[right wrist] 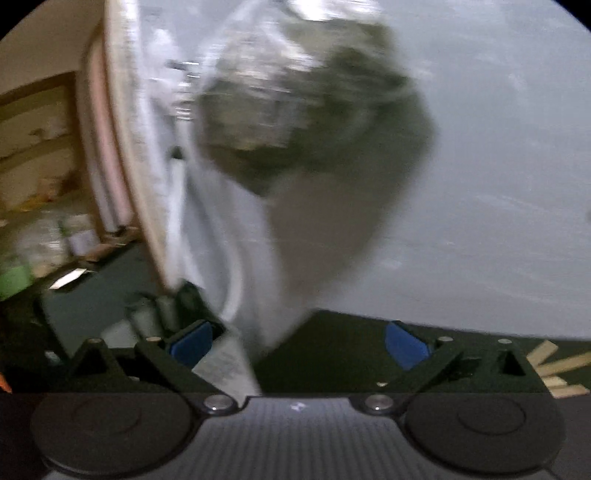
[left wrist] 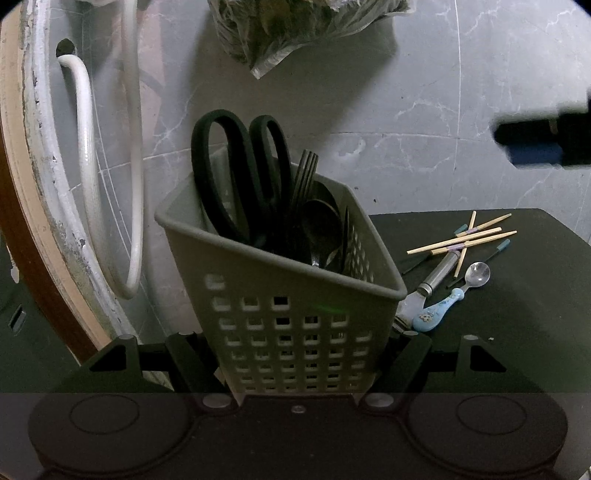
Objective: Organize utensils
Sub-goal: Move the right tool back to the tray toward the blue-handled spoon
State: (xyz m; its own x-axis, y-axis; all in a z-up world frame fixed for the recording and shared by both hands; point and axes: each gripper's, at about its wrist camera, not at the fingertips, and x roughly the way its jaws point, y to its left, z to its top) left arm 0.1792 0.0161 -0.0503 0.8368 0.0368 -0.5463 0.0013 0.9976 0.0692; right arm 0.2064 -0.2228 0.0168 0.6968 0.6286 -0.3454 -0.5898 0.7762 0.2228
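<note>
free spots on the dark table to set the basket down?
Bare dark table lies right of the basket, in front of the blue-handled spoon, out to the right edge. Crowded behind that: chopsticks, the spoon and a metal-handled utensil clustered by the basket's right corner. The left gripper clamps the basket.

Left wrist view: close behind basket (left wrist: 295,295), facing wall. Right wrist view: blurred, same wall; both catch hanging bag (left wrist: 295,29).
</note>
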